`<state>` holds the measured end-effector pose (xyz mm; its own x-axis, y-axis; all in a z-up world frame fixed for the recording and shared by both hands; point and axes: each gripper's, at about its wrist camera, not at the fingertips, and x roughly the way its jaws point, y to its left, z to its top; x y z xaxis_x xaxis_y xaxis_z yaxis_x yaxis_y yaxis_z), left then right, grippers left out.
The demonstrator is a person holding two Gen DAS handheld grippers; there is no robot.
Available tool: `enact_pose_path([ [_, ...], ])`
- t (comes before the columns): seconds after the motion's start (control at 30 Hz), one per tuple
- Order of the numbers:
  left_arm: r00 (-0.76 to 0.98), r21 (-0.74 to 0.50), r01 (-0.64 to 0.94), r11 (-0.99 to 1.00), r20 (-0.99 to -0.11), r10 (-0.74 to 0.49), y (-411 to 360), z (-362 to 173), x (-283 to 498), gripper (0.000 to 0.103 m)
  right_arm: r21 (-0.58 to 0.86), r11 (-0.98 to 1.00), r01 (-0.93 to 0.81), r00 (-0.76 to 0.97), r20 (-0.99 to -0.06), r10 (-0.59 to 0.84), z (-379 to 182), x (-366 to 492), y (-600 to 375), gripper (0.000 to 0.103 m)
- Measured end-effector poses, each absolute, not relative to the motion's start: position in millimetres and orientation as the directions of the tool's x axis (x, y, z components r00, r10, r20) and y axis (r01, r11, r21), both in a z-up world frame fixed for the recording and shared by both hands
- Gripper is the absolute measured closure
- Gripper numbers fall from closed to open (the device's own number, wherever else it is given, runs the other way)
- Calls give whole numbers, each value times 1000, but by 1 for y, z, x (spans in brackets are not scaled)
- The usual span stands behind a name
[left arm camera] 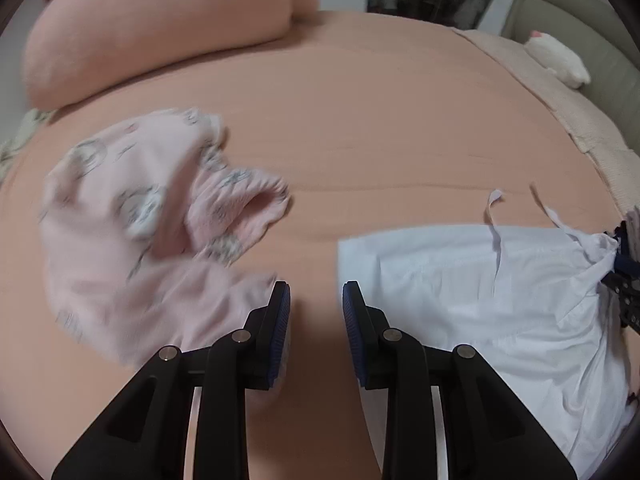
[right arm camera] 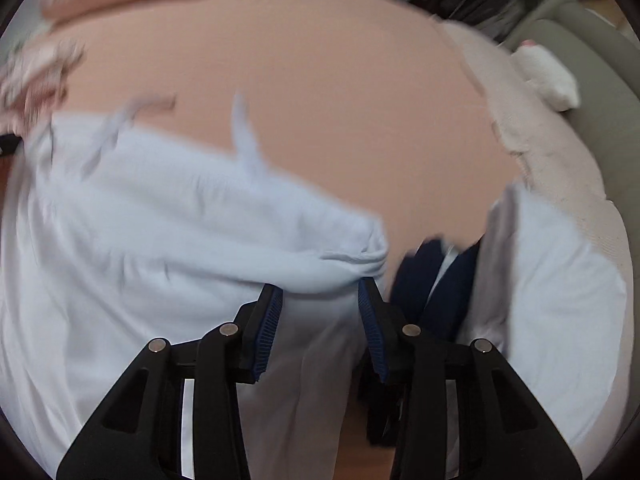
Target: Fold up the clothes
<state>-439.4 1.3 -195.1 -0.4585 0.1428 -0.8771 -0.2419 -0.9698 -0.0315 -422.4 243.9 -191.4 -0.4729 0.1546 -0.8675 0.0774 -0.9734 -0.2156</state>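
left gripper [left arm camera: 316, 292]: fingers apart, nothing between them, over bare bed [left arm camera: 360, 120] | right gripper [right arm camera: 320, 292]: fingers apart over the white garment [right arm camera: 140, 220], grip on it unclear | white garment: spread on bed, right of the pink printed garment [left arm camera: 140, 208] | pillow [left arm camera: 160, 28]: beyond pink printed garment | dark folded clothes [right arm camera: 432, 280]: just right of white garment

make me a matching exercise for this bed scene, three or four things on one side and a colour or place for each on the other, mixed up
Things:
1. pillow
2. printed garment
3. strappy garment
4. folded dark clothing

Descriptions:
A. pale blue-white, spread on the sheet
B. navy, beside the right gripper
C. pale pink, crumpled
D. peach, at the head of the bed

Pairs: 1-D, 2-C, 3-A, 4-B
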Motion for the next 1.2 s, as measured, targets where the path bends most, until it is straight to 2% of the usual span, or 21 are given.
enact_pose_path([
  [0.13,-446,-14,-314,-949,-880,161,3,-206,-445,74,-225,-965,134,-419,-895,150,-214,-444,242,62],
  [0.2,-479,-20,-314,-949,-860,176,-2,-203,-441,74,-218,-968,122,-438,-887,144,-209,-449,248,67],
  [0.23,-498,-6,-320,-947,-850,173,-2,-201,-439,74,-222,-971,91,-452,-878,158,-205,-451,254,83],
  [0.27,-520,21,-326,-945,-839,161,-2,-199,-436,74,-225,-973,59,-465,-869,172,-201,-452,261,88],
  [0.4,-589,87,-359,-929,-794,153,6,-184,-429,74,-230,-973,-16,-463,-861,212,-195,-460,286,88],
  [0.43,-582,81,-391,-917,-793,179,11,-181,-428,74,-214,-977,-20,-469,-860,199,-192,-462,287,87],
  [0.5,-560,71,-456,-887,-797,224,22,-177,-430,65,-196,-980,-11,-511,-842,174,-179,-460,285,80],
  [0.53,-539,81,-493,-866,-810,231,33,-181,-434,57,-191,-982,4,-535,-830,159,-172,-461,282,77],
  [0.57,-519,99,-525,-845,-824,226,45,-185,-433,54,-194,-981,14,-555,-817,154,-165,-461,279,73],
  [0.6,-495,127,-546,-828,-847,196,54,-193,-435,53,-198,-980,27,-544,-825,152,-166,-463,278,70],
  [0.67,-448,196,-571,-797,-888,102,68,-217,-444,52,-186,-980,73,-465,-876,132,-182,-473,274,56],
  [0.7,-455,224,-572,-789,-887,77,73,-221,-444,54,-197,-975,103,-435,-890,134,-191,-476,271,55],
  [0.73,-477,247,-572,-782,-876,71,78,-220,-442,80,-224,-965,139,-419,-896,148,-203,-478,266,55],
  [0.77,-498,270,-571,-775,-865,65,82,-219,-440,100,-250,-952,175,-402,-901,163,-215,-480,261,58],
  [0.8,-524,280,-566,-775,-848,77,86,-214,-438,101,-273,-943,189,-410,-895,177,-219,-481,257,68],
  [0.83,-554,279,-559,-781,-827,102,87,-207,-436,101,-292,-940,179,-440,-878,189,-213,-480,254,97],
  [0.9,-596,271,-546,-793,-791,140,91,-193,-436,101,-318,-937,143,-512,-834,205,-200,-477,251,98],
  [1.03,-613,257,-434,-863,-787,74,91,-196,-465,100,-289,-957,-8,-558,-793,244,-185,-489,276,97],
  [1.1,-565,229,-388,-893,-825,34,84,-210,-481,96,-313,-949,-26,-492,-823,285,-202,-508,281,97],
  [1.13,-536,216,-364,-906,-844,14,80,-218,-488,89,-325,-945,-35,-457,-836,305,-210,-517,284,97],
  [1.2,-505,171,-311,-935,-863,10,68,-224,-497,80,-360,-932,-40,-407,-846,345,-222,-533,286,90],
])
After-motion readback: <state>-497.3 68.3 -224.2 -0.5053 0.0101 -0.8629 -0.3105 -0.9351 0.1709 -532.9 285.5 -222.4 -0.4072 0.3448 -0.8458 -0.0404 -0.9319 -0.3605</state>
